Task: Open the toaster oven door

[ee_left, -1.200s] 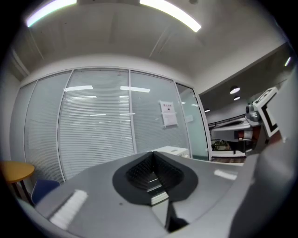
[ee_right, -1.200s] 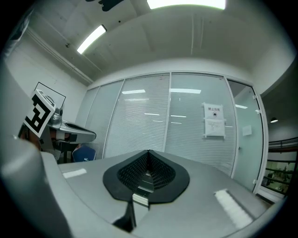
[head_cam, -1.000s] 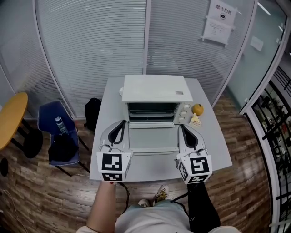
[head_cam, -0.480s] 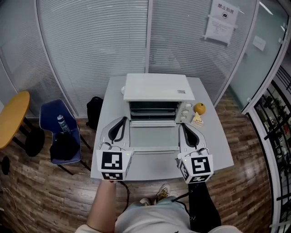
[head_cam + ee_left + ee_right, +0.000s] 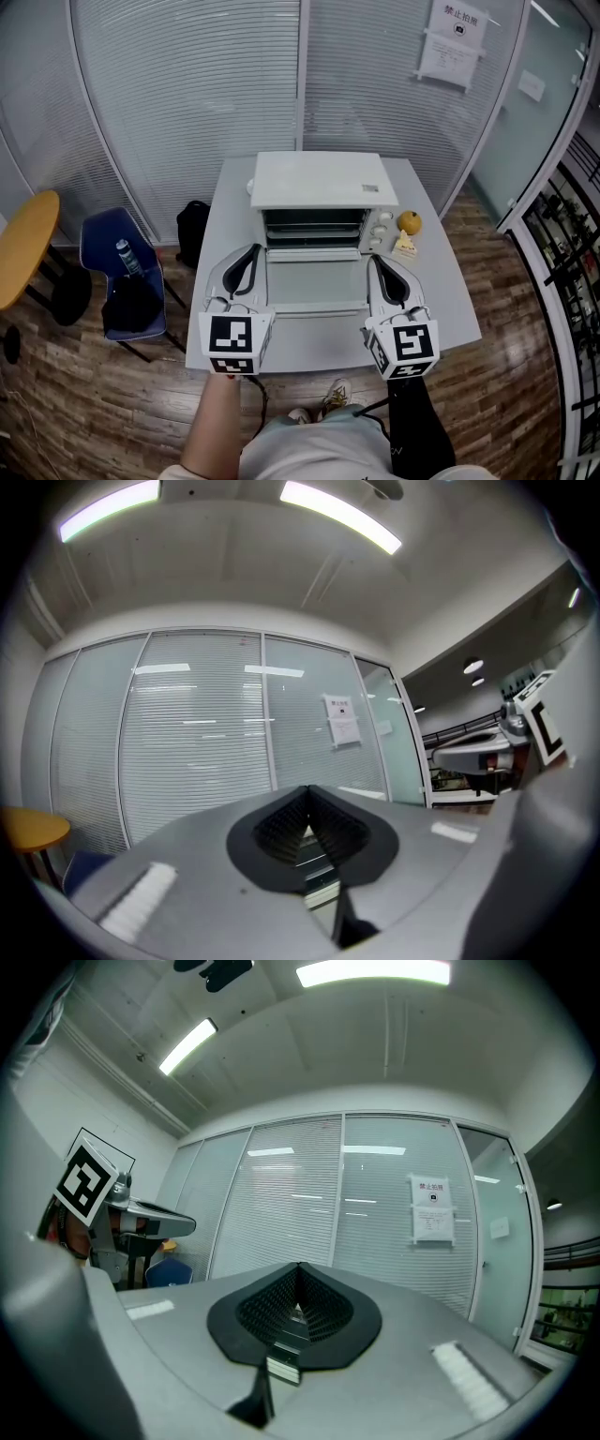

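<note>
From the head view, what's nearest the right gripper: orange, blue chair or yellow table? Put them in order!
1. Orange, just beyond the right gripper.
2. Blue chair, on the floor, left.
3. Yellow table, far left.

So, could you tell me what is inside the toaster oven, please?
Through the open door, the toaster oven shows a dark cavity crossed by what look like horizontal rack bars, with no food visible. The back and upper part are hidden under its top.
</note>
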`<state>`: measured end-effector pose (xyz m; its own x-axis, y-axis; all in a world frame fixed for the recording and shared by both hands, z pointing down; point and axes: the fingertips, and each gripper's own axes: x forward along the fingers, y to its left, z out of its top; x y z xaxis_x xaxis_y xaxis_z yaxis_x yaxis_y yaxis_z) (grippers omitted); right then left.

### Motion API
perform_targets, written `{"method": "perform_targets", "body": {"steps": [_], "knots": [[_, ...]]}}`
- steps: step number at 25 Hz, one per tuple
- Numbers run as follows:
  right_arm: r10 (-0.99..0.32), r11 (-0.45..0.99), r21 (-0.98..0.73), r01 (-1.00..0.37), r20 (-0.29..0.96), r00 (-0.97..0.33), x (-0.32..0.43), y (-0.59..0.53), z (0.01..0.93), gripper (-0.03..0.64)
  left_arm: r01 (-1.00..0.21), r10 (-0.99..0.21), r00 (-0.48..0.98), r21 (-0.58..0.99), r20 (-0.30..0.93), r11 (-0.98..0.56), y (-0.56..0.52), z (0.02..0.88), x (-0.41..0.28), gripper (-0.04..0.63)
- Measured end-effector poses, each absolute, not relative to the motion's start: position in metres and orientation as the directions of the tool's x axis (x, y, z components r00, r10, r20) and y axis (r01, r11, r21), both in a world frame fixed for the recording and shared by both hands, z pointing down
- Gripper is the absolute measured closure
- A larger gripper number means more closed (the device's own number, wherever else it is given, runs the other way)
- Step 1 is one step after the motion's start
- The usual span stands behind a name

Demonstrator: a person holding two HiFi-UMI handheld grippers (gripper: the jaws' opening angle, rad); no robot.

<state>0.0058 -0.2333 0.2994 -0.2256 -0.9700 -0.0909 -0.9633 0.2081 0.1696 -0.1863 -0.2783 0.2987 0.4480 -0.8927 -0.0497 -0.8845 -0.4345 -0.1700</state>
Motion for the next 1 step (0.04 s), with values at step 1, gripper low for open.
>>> {"method": "perform_targets", "body": {"steps": [1], "knots": [[-0.970,0.208,0.169,-0.963,-0.091,-0.226,0.0061,-0.2333,0.2998,0.615,-0.884,-0.892,0.449,-0.170,-0.049,-0.435,-0.2782,0.2993,-0.1857,0.538]]}}
